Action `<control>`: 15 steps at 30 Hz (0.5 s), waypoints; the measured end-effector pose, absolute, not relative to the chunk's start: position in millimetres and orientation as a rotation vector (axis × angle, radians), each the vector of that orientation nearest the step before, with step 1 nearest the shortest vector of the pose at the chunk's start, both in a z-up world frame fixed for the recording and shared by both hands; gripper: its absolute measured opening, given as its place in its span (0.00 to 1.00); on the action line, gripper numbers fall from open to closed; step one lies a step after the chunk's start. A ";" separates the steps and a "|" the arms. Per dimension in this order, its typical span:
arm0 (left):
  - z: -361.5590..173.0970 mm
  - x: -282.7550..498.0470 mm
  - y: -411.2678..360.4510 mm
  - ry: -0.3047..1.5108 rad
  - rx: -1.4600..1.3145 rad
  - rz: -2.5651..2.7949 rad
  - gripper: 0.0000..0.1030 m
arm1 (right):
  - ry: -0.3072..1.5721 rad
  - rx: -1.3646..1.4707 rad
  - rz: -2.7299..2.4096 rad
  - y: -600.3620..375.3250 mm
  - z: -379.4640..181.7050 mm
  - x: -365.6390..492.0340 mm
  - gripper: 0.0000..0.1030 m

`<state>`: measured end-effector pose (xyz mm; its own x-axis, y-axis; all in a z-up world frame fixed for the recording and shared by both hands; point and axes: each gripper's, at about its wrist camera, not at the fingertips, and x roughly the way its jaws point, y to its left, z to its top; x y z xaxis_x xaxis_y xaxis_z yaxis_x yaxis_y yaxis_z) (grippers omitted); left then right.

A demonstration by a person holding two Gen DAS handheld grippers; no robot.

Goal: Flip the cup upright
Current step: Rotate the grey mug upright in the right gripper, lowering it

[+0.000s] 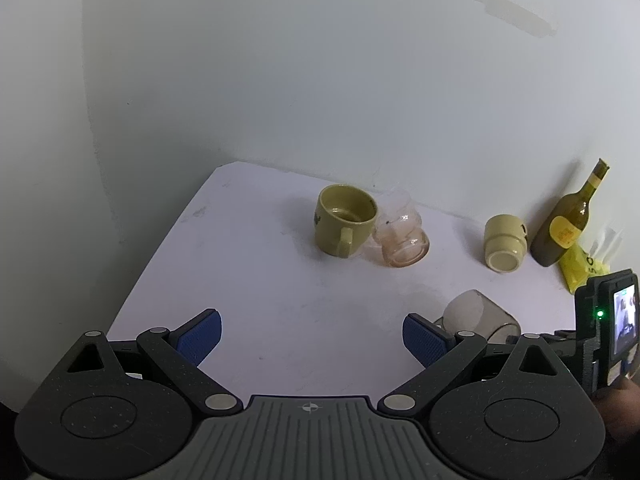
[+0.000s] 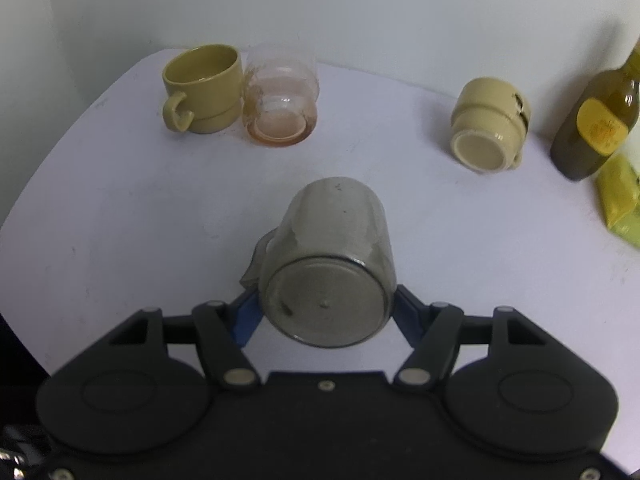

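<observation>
A grey translucent cup [image 2: 332,256] lies tilted on the white table [image 2: 120,216], its base toward the right wrist camera and its handle on the left. My right gripper [image 2: 326,312] is shut on the cup near its base, blue pads against both sides. The same cup shows in the left wrist view [image 1: 476,314] at lower right, beside the right gripper's body. My left gripper [image 1: 312,338] is open and empty above the table's near left part, well apart from the cup.
An upright olive mug [image 2: 204,88] and a clear pinkish glass [image 2: 282,98] stand together at the back. A beige cup [image 2: 490,124] lies on its side to the right. A dark bottle [image 2: 600,116] and a yellow packet [image 2: 620,200] stand by the wall at far right.
</observation>
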<state>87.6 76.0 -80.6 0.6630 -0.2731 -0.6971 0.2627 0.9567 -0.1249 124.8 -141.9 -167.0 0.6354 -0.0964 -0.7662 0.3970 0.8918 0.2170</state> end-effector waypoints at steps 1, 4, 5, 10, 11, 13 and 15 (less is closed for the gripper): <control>-80.2 88.3 75.3 0.790 -0.016 -0.307 0.95 | 0.846 0.393 -0.285 -144.4 -164.0 125.7 0.64; -79.0 88.6 74.9 0.784 -0.018 -0.316 0.95 | 0.899 0.422 -0.264 -154.3 -156.0 136.3 0.64; -78.4 88.7 75.4 0.780 -0.019 -0.318 0.95 | 0.908 0.436 -0.262 -156.4 -154.8 138.5 0.64; -76.7 88.1 83.6 0.770 -0.040 -0.304 0.95 | 0.994 0.589 -0.262 -173.5 -148.8 151.3 0.64; -76.4 88.3 86.6 0.767 -0.048 -0.297 0.95 | 1.013 0.599 -0.263 -174.4 -148.0 154.3 0.64; -76.3 88.8 90.2 0.767 -0.061 -0.288 0.95 | 1.047 0.602 -0.264 -173.7 -147.6 159.6 0.64; -75.5 88.9 93.8 0.760 -0.067 -0.279 0.95 | 1.070 0.580 -0.259 -171.0 -146.0 166.5 0.64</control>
<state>88.9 93.8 -75.5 0.6897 -0.2739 -0.6703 0.2255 0.9609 -0.1606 166.5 -171.0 -146.0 0.4686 0.0749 -0.8802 0.4696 0.8228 0.3200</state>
